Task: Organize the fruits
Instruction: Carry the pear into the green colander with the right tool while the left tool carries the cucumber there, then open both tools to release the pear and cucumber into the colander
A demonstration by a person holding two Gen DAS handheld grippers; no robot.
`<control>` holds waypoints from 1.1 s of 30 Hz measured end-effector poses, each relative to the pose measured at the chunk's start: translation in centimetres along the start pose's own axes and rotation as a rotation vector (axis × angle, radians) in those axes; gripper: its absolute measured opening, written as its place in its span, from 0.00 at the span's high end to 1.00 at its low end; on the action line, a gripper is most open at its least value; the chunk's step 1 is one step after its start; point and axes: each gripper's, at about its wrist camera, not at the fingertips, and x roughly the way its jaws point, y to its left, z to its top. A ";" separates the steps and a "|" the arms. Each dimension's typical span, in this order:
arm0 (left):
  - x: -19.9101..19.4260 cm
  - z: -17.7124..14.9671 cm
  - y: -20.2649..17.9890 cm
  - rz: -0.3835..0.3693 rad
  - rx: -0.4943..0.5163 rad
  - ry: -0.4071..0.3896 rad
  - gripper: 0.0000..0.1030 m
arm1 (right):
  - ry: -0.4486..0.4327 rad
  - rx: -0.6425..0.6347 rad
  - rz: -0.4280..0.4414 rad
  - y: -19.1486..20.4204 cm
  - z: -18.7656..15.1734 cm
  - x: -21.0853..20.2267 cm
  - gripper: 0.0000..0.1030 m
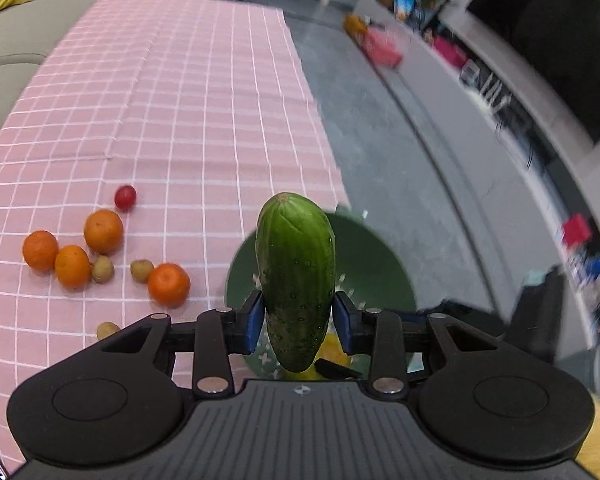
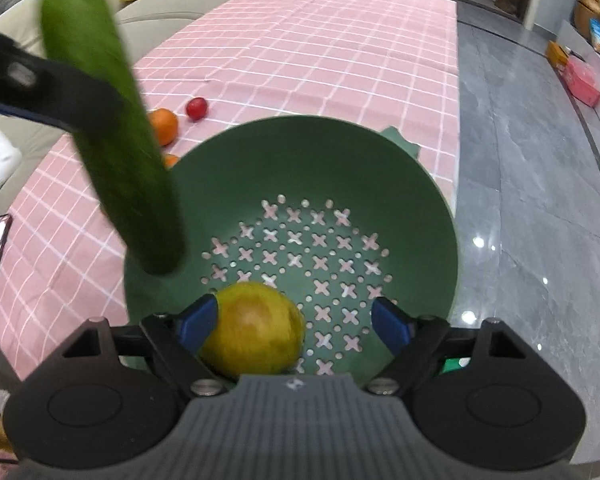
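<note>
One fruit, a yellow-green apple (image 2: pixel 256 330), already lies inside the green colander (image 2: pixel 420 184), on its perforated bottom at the near side. The colander stands at the near right corner of the table (image 1: pixel 180 80), partly over the right edge of the pink checked cloth.

The left gripper (image 1: pixel 298 320) is closed on a cucumber (image 1: pixel 296 268), its blue pads pressing both sides of the lower half. In the right wrist view the cucumber hangs tilted above the left rim of the colander, its lower end over the bowl but not touching it, so I judge that it is about to be put in.

The right gripper (image 2: pixel 296 320) is spread wide over the colander. The apple sits beside its left pad; the right pad is well apart from it, so it holds nothing.

Most of the work remains. Near the left edge of the table four oranges (image 1: pixel 103 231), a red cherry tomato (image 1: pixel 125 197) and three small brownish-green fruits (image 1: pixel 102 269) lie loose on the cloth, all outside the colander
</note>
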 end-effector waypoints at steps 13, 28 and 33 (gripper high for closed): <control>4.3 -0.3 -0.2 0.118 0.091 0.064 0.60 | -0.024 0.029 0.053 -0.1 -0.5 0.4 0.27; 7.4 0.2 0.3 0.136 0.137 0.059 0.59 | -0.013 0.054 0.078 -0.1 -0.6 0.9 0.28; 5.8 -0.3 0.6 0.094 0.126 0.041 0.54 | -0.017 0.070 0.066 -0.1 -0.6 0.4 0.28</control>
